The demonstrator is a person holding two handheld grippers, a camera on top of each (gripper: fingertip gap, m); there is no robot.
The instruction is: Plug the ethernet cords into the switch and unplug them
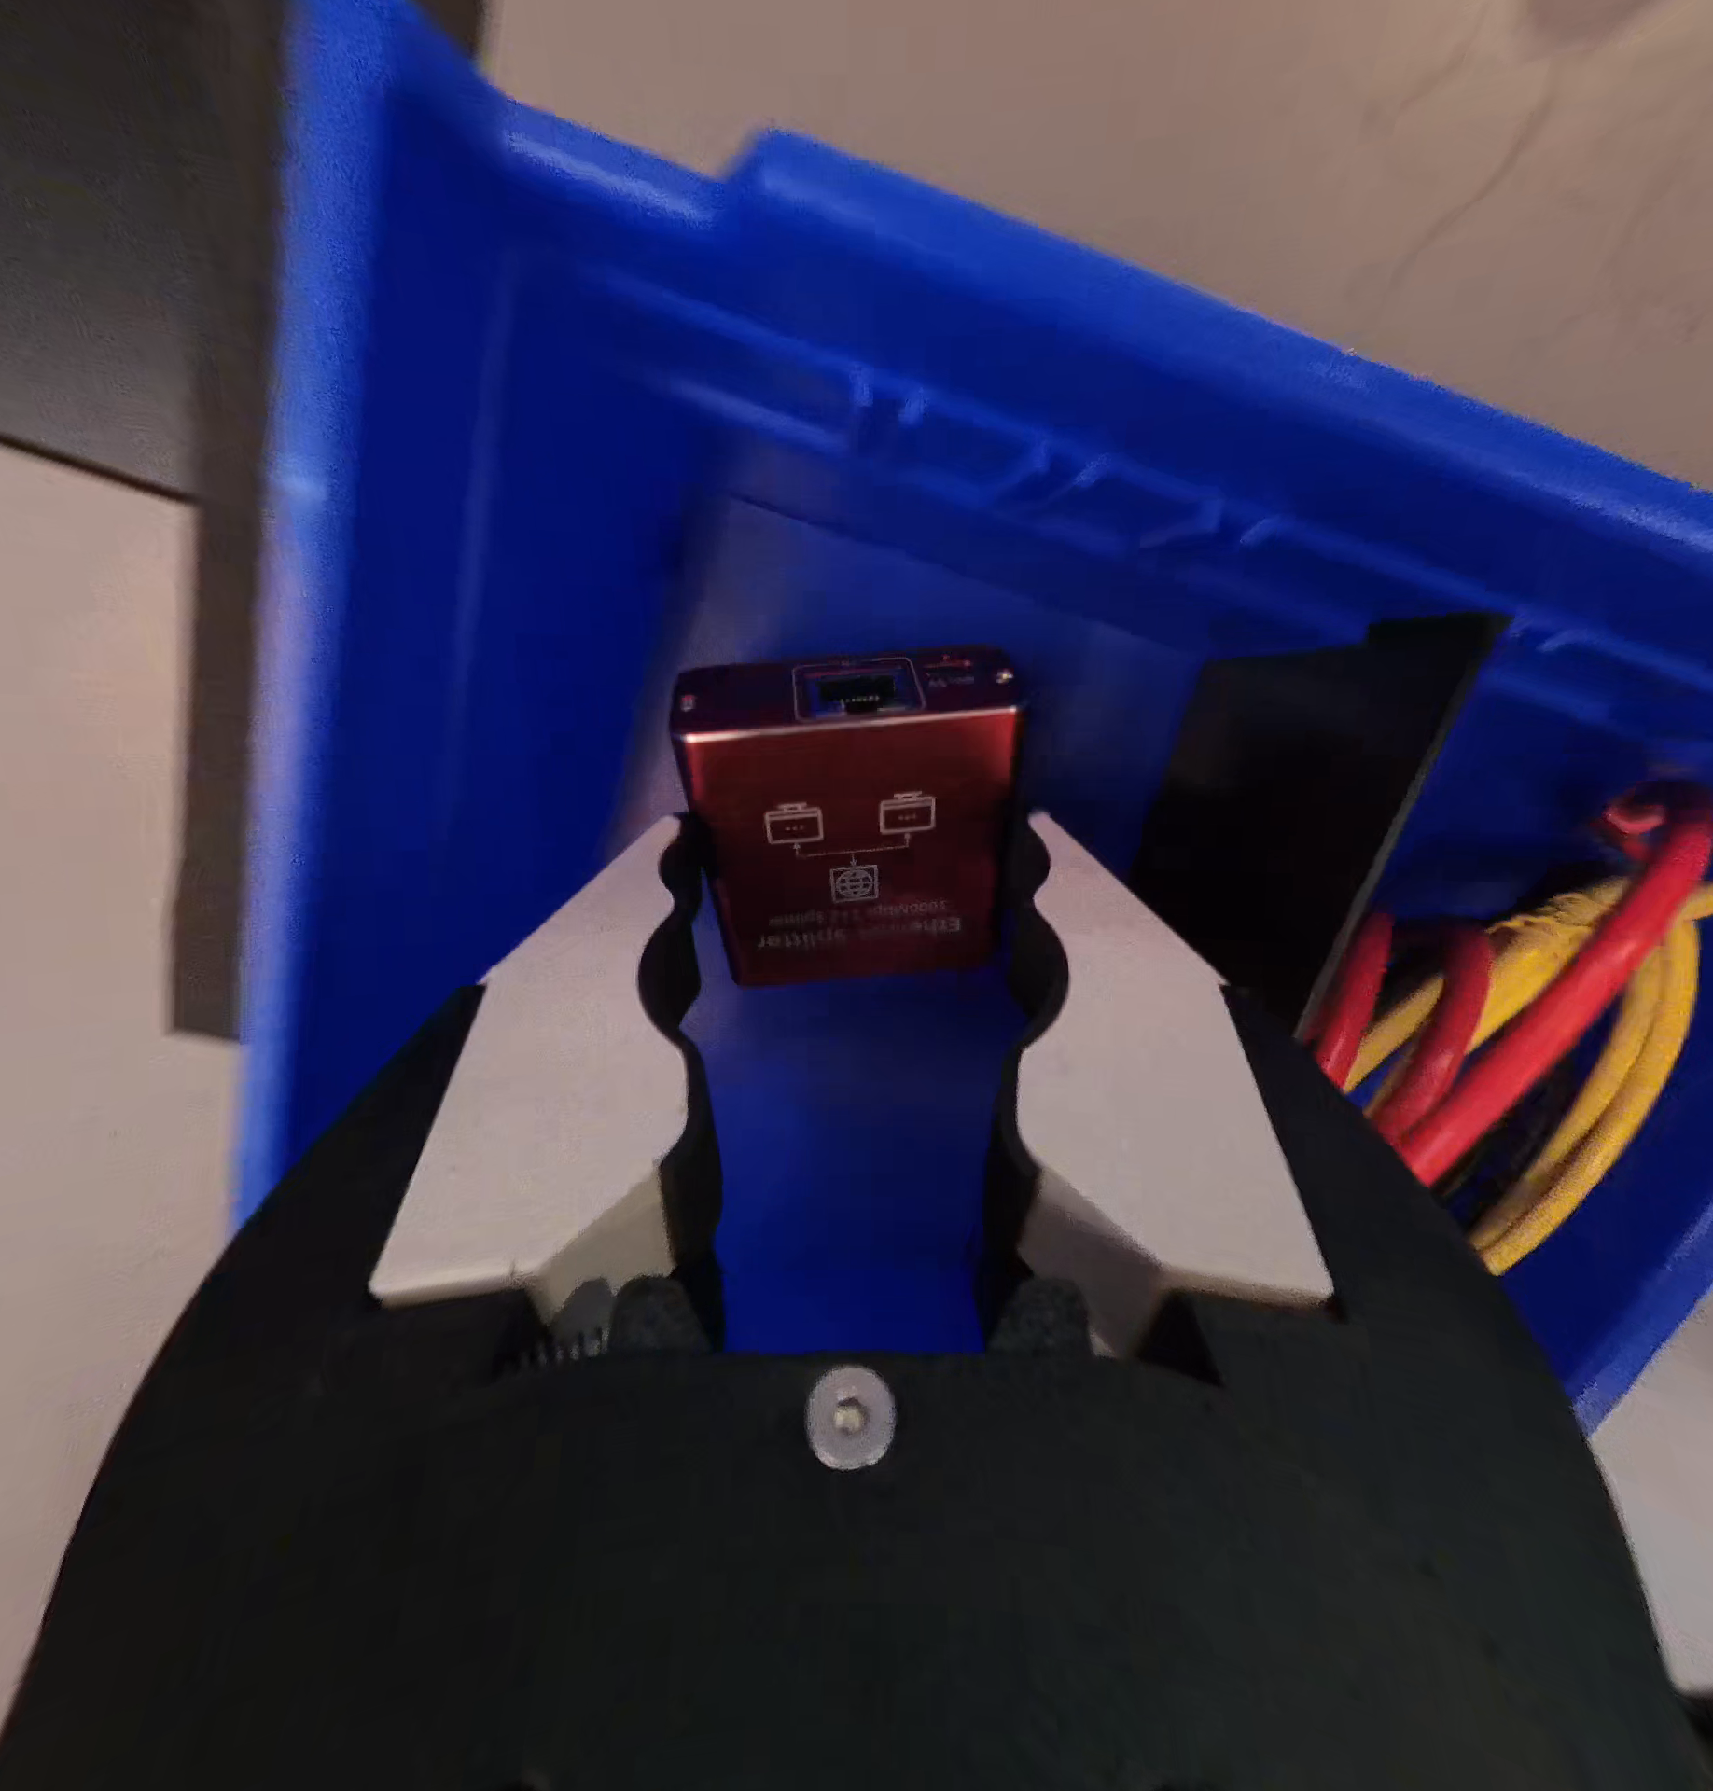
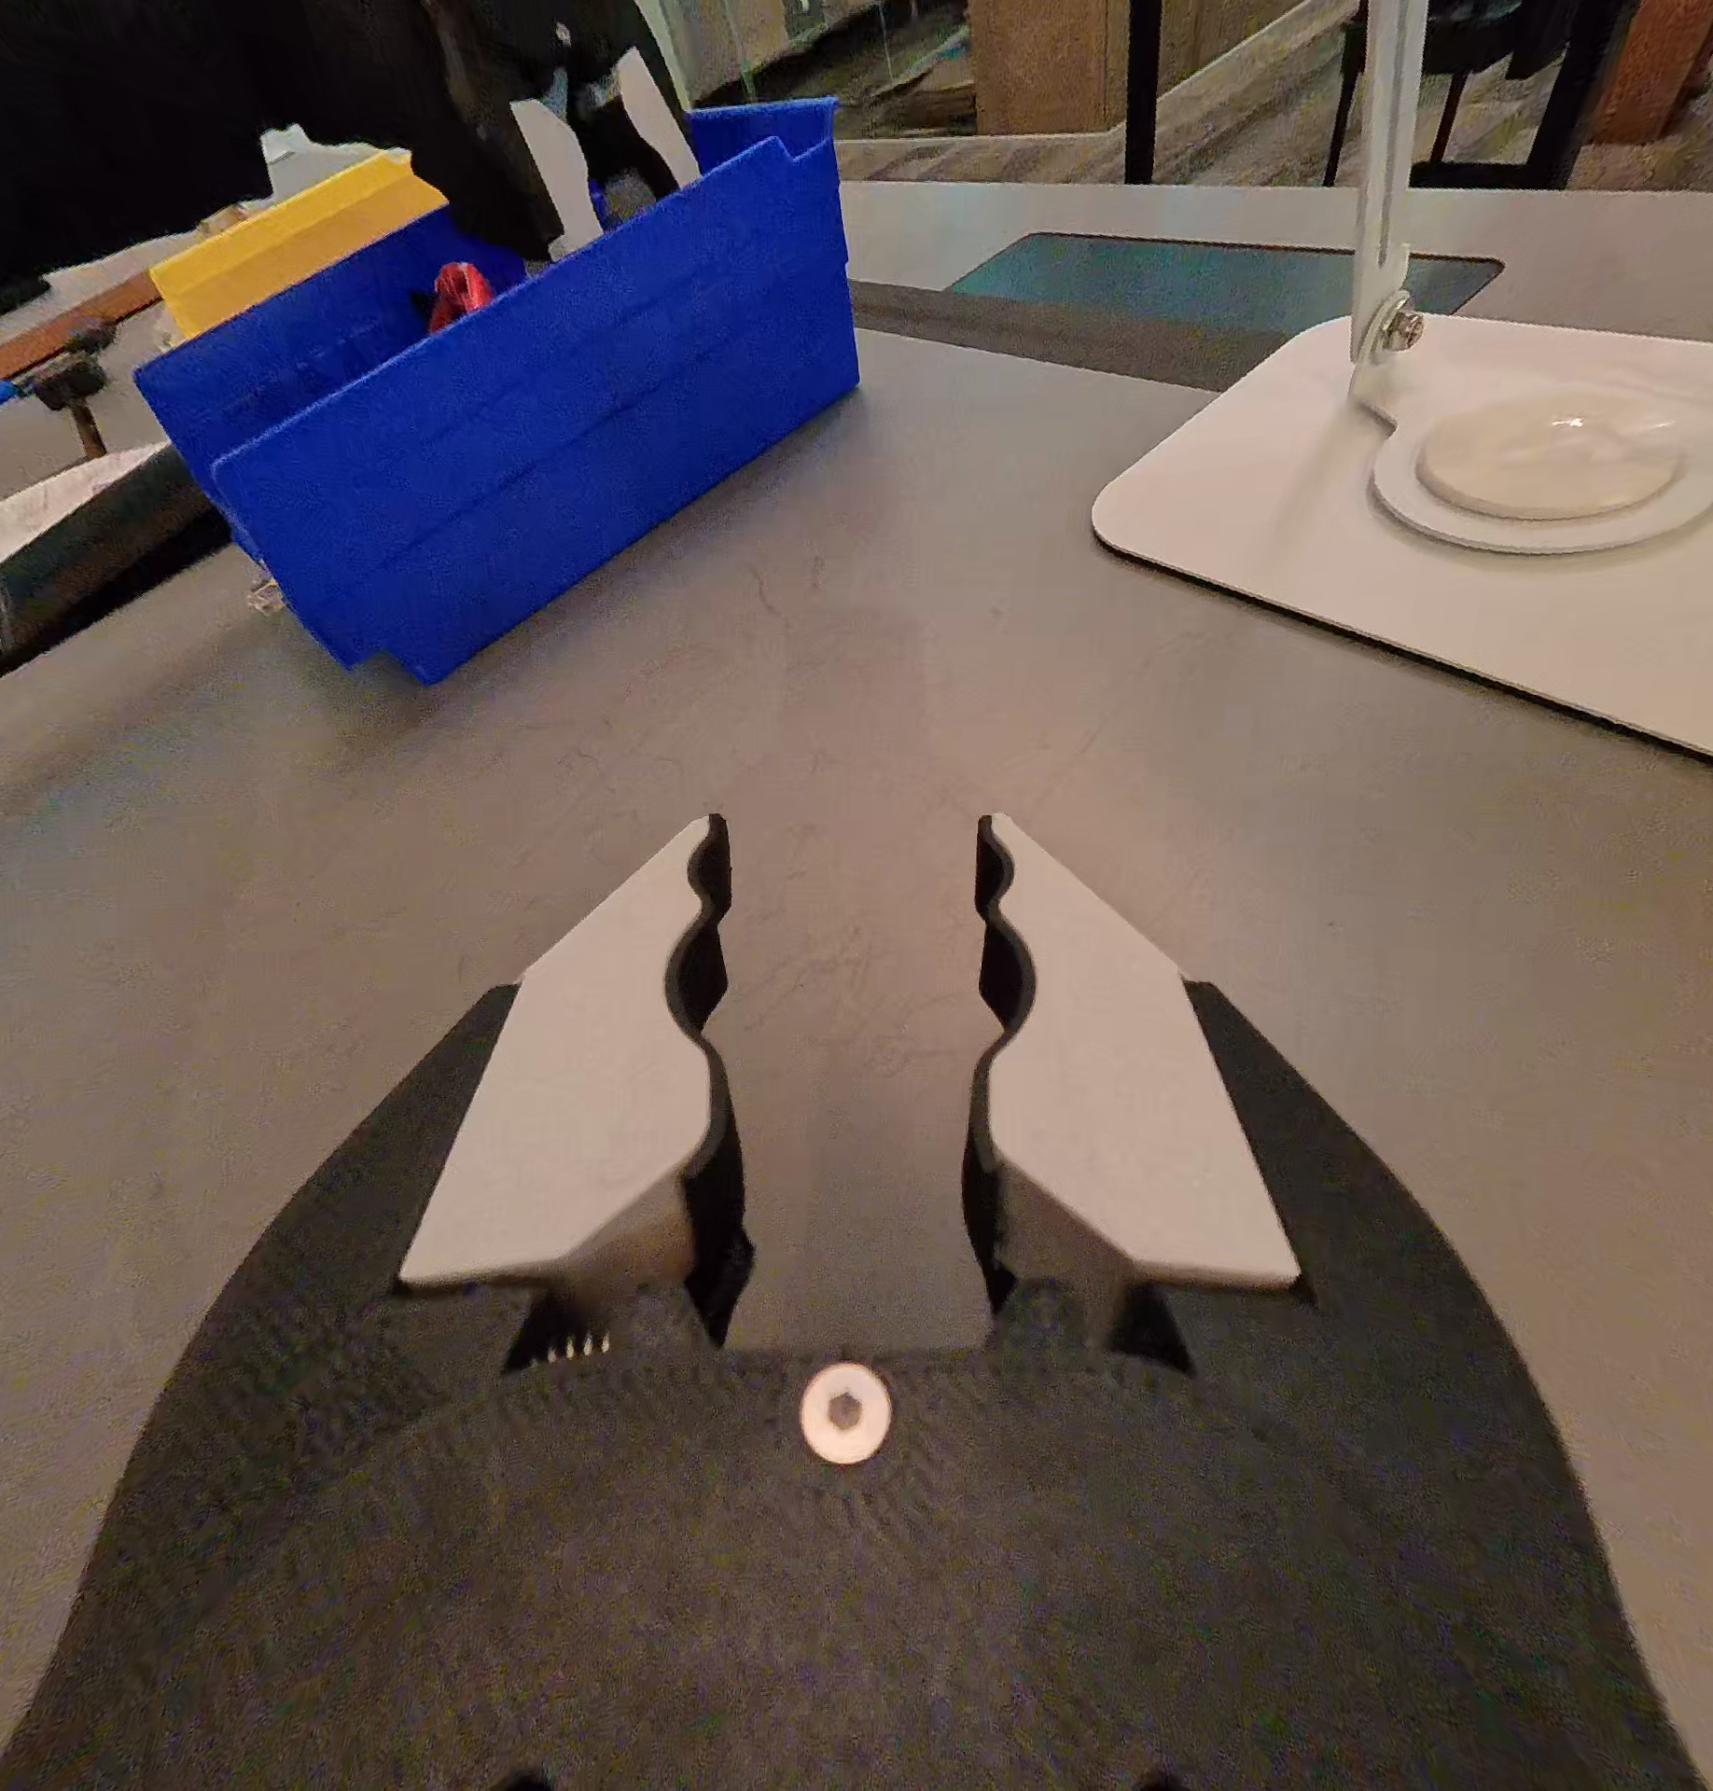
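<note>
A small red metal switch (image 1: 848,775) with an empty port on its far end sits between the fingers of my left gripper (image 1: 853,833), which is shut on its sides inside the blue bin (image 1: 542,485). Coiled red cords (image 1: 1609,950) and yellow cords (image 1: 1647,1066) lie in the bin's right compartment, past a black divider (image 1: 1299,795). My right gripper (image 2: 853,833) is open and empty, low over the grey table (image 2: 833,678). From there the blue bin (image 2: 542,436) stands at the far left with the left gripper (image 2: 605,165) reaching into it and a bit of red cord (image 2: 460,291) showing.
A yellow bin (image 2: 290,242) stands behind the blue one. A white stand base (image 2: 1415,543) with an upright post fills the table's right side. A dark box with papers (image 2: 58,552) lies at the left edge. The gap from one gripper's tips to the other's is roughly 35 cm.
</note>
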